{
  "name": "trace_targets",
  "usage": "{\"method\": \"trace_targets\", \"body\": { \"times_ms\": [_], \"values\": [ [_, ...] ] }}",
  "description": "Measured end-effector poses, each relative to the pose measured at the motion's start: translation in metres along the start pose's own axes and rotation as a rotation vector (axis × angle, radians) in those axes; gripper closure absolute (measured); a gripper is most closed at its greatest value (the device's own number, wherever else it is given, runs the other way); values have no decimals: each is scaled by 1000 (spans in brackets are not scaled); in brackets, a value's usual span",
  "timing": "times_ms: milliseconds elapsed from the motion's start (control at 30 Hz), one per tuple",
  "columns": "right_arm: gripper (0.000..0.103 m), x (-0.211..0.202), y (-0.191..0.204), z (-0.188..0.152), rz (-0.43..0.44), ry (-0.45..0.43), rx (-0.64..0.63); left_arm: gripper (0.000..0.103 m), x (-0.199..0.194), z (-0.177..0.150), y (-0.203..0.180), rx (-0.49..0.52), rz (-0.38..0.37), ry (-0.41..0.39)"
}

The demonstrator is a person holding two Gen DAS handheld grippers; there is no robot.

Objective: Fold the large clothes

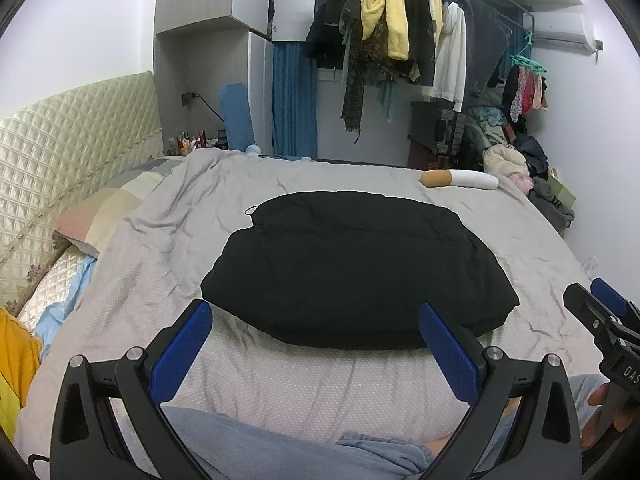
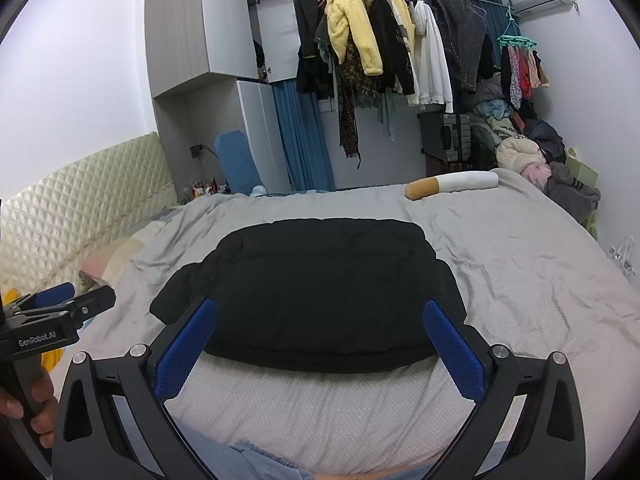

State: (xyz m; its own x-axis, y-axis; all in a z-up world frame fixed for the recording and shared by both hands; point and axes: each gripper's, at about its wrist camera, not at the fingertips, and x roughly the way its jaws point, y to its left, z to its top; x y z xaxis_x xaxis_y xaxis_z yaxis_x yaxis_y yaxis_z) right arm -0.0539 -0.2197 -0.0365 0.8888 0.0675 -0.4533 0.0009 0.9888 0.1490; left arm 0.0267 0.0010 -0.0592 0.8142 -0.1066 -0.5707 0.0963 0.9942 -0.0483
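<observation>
From the left wrist camera, the black padded garment point(image 1: 356, 268) lies flat on the grey bedspread point(image 1: 160, 248), already gathered into a compact bundle with its long axis running side to side across the view. The left gripper point(image 1: 316, 316) hangs just short of the bundle's near edge, its blue fingers point(image 1: 182, 350) spread wide and holding nothing. The garment sits straight ahead of them, and its left near corner lies just beyond the left fingertip. The right gripper point(image 1: 600, 300) shows at the right edge of this view; from here I cannot tell how its fingers stand. Part of a word, "DAS", can be read on its body.

From the right wrist camera, the black padded garment point(image 2: 312, 288) again lies dead ahead, wide from left to right. The right gripper point(image 2: 320, 316) has its blue fingers point(image 2: 452, 348) spread wide and empty, and the near edge of the bundle spans the gap between them. The left gripper point(image 2: 76, 298) pokes in at the left, and its body reads "GenRobot.AI". Both grippers look about equally near the near edge, so a further fold would likely lift that edge away from the person.
</observation>
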Motion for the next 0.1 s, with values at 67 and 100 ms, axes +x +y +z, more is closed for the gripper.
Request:
{"method": "trace_targets", "body": {
  "times_ms": [67, 100],
  "values": [
    [0, 0, 0, 0, 0, 1, 0, 0, -1, -1, 0, -1, -4, 1],
    [0, 0, 0, 0, -2, 0, 0, 0, -1, 0, 1, 0, -4, 1]
  ]
}}
